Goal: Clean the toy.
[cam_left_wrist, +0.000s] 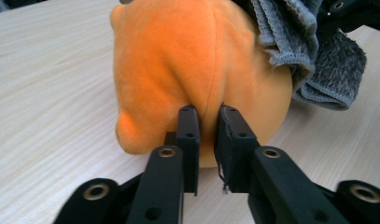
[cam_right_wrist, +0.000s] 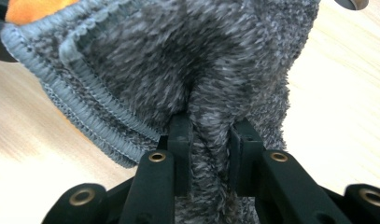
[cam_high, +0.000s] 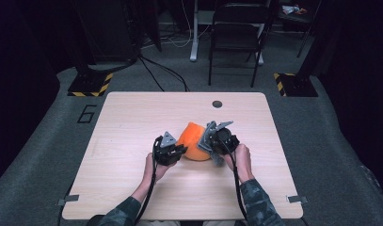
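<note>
An orange plush toy sits near the middle of the wooden table, between the two hand-held grippers. The left gripper is at the toy's near left side; in the left gripper view its jaws stand close together with a fold of orange fabric in the narrow gap, though it is hard to tell whether the pads press on it. The right gripper is clamped on a bunched fold of a grey fuzzy cloth, which hangs against the toy's right flank and reaches its upper edge.

What matters for the next move is that the cloth lies to the right of the toy, touching it, with its stitched hem toward the toy's top. The right hand carries the cloth, so it probably does the moving, while the left gripper steadies the toy from the opposite side.
</note>
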A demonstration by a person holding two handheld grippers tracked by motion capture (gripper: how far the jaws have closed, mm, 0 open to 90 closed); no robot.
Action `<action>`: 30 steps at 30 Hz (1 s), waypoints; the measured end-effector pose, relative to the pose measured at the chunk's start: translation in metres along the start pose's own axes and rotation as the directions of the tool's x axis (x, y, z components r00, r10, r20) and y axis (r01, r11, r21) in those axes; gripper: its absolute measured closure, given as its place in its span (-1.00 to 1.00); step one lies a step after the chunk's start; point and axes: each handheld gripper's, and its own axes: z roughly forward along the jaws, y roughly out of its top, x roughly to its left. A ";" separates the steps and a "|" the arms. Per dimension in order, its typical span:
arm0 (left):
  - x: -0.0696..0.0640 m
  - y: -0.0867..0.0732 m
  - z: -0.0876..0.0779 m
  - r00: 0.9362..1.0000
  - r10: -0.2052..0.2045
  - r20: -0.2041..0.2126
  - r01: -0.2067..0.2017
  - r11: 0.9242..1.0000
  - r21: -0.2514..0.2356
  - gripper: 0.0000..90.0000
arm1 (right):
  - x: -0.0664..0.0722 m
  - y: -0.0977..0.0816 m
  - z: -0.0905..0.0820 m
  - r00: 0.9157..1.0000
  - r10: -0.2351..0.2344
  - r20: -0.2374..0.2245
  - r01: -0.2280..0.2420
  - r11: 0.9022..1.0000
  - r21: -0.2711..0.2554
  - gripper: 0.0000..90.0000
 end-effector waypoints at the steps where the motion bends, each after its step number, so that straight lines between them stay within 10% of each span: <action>1: 0.001 0.000 0.000 1.000 -0.004 -0.005 0.004 1.000 -0.001 0.63 | -0.001 0.000 0.001 1.000 -0.007 0.007 0.007 1.000 0.002 0.64; 9: -0.005 -0.001 0.008 0.995 0.081 -0.057 -0.080 0.996 0.027 0.01 | -0.007 -0.001 0.002 1.000 -0.012 0.007 0.012 1.000 0.005 0.64; 19: -0.009 -0.005 0.009 0.994 0.093 -0.052 -0.092 0.996 0.013 0.81 | -0.006 0.000 0.000 0.999 -0.023 0.023 0.023 1.000 -0.018 0.64; 30: -0.012 0.004 -0.002 0.999 0.034 -0.013 -0.034 0.999 -0.020 0.89 | -0.013 0.003 -0.016 0.999 0.037 0.033 -0.034 0.995 -0.093 0.63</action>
